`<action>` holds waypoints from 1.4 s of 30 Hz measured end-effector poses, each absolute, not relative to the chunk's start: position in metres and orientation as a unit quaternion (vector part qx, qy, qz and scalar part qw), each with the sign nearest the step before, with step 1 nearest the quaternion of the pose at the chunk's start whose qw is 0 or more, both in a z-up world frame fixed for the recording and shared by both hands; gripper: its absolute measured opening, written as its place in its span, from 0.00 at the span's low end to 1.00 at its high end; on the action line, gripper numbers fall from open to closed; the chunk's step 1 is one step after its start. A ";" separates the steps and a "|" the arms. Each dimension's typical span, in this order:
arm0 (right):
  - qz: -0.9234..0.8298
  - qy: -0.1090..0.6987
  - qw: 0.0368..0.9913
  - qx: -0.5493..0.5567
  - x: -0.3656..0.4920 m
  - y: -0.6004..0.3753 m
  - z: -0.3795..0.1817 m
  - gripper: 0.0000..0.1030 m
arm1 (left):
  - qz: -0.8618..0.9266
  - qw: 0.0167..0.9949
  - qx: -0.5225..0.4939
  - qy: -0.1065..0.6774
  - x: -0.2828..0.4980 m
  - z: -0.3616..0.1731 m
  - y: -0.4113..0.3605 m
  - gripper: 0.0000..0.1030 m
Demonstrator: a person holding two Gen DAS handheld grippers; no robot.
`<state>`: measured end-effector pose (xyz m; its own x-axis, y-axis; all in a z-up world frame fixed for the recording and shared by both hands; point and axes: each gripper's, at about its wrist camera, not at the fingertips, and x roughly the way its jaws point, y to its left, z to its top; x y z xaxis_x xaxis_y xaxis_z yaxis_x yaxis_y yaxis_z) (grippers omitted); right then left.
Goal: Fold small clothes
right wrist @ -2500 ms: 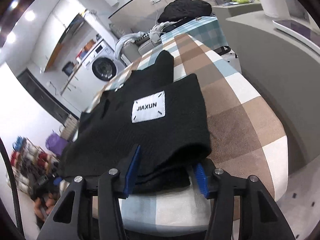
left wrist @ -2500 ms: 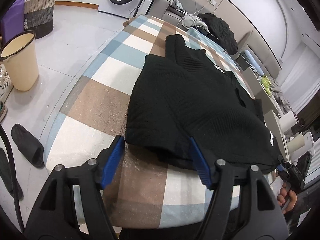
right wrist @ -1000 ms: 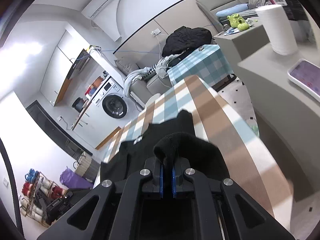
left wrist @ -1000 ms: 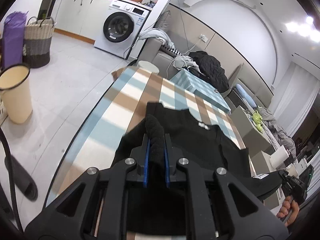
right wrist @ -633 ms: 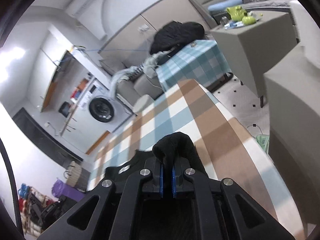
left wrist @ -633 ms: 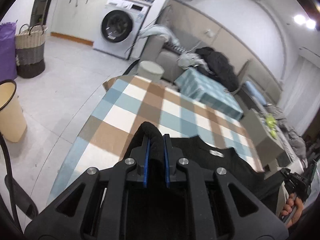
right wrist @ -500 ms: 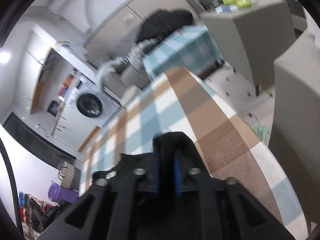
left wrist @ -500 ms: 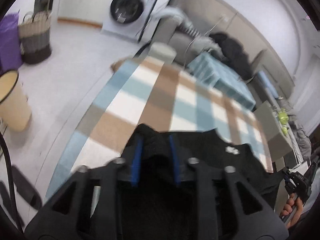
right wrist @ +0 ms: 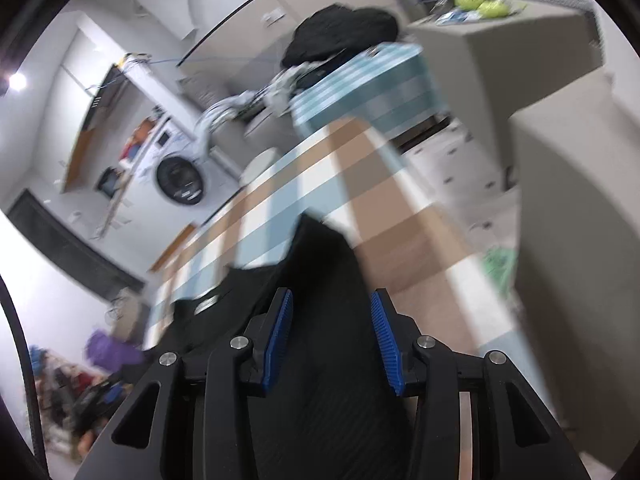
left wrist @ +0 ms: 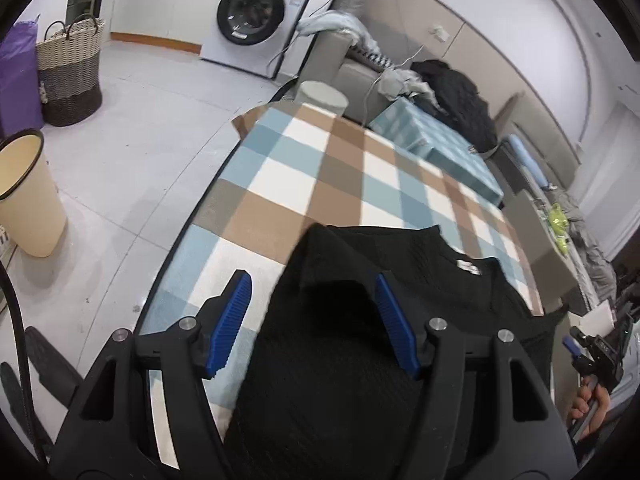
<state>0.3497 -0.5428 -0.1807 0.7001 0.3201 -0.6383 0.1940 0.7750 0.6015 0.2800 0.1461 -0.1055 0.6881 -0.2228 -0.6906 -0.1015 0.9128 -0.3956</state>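
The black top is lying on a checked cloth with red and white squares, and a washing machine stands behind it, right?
Not quite. The cloth under the black top has blue, brown and white squares, not red and white; the left wrist view shows it. The washing machine does stand behind it.

Bright indoor light, fisheye-bent edges, heavy motion blur in right view.
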 end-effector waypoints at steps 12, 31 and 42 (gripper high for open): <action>0.097 0.418 0.814 0.390 0.435 -0.475 -0.211 0.41 | -0.049 0.895 -0.183 0.404 0.271 -0.095 0.133 0.60; 0.010 0.450 0.866 0.217 0.368 -0.509 -0.195 0.44 | -0.054 0.878 -0.149 0.452 0.265 -0.131 0.120 0.63; 0.020 0.458 0.859 0.227 0.286 -0.498 -0.211 0.44 | -0.041 0.877 -0.116 0.465 0.195 -0.139 0.113 0.63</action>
<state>0.2862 -0.4978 -0.2108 0.5806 0.2421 -0.7774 0.1742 0.8958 0.4090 0.1947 0.1134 -0.1391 0.5637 -0.1785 -0.8064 -0.0365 0.9700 -0.2403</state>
